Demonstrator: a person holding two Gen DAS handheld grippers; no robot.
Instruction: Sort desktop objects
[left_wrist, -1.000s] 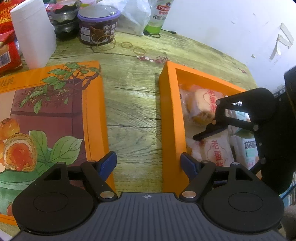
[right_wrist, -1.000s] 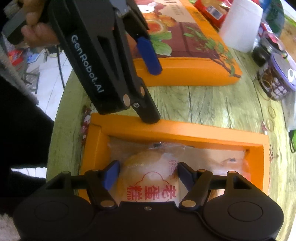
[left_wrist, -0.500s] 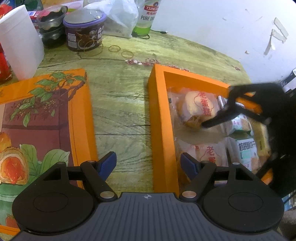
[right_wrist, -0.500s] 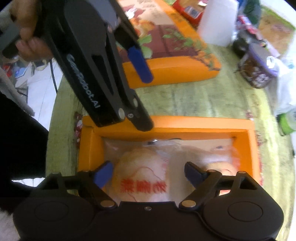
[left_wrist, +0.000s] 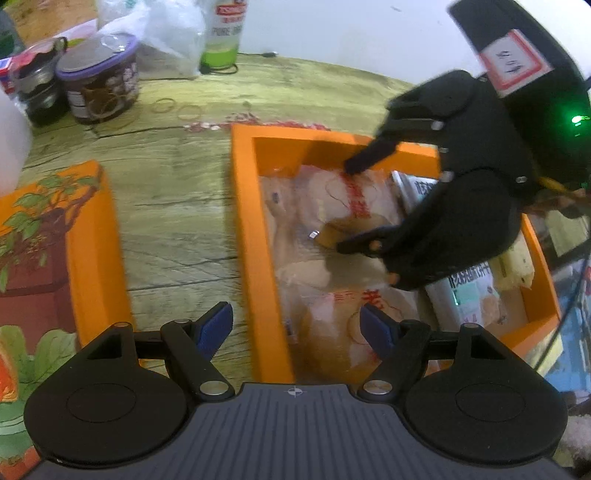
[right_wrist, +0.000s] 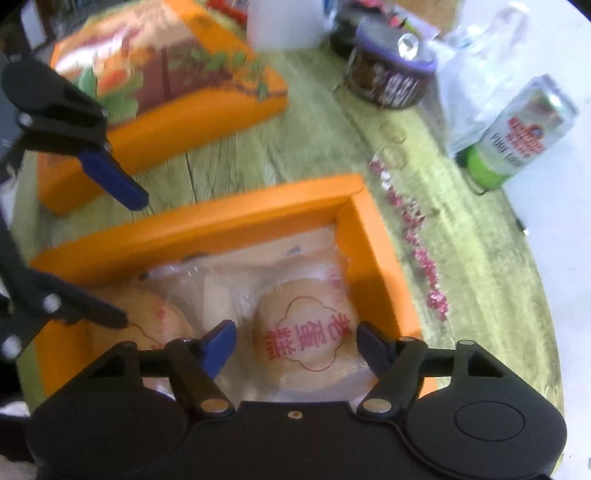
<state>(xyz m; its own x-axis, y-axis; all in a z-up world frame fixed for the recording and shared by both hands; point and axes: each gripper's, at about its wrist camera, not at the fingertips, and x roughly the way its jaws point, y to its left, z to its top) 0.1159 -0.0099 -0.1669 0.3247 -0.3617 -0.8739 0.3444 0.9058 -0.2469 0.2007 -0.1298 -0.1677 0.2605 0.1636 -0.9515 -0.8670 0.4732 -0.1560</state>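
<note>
Orange box holds the action — the wrapped cake with red lettering sits in its far corner, directly between the right claw's fingers, a pad at nine o'clock and one at three. That claw has just been closing, the cake between its pads; whether they press the wrapper yet, I cannot tell. Left claw hangs spread and empty over the box's near wall, a second cake at its one o'clock — the right hand is plainly closer.
</note>
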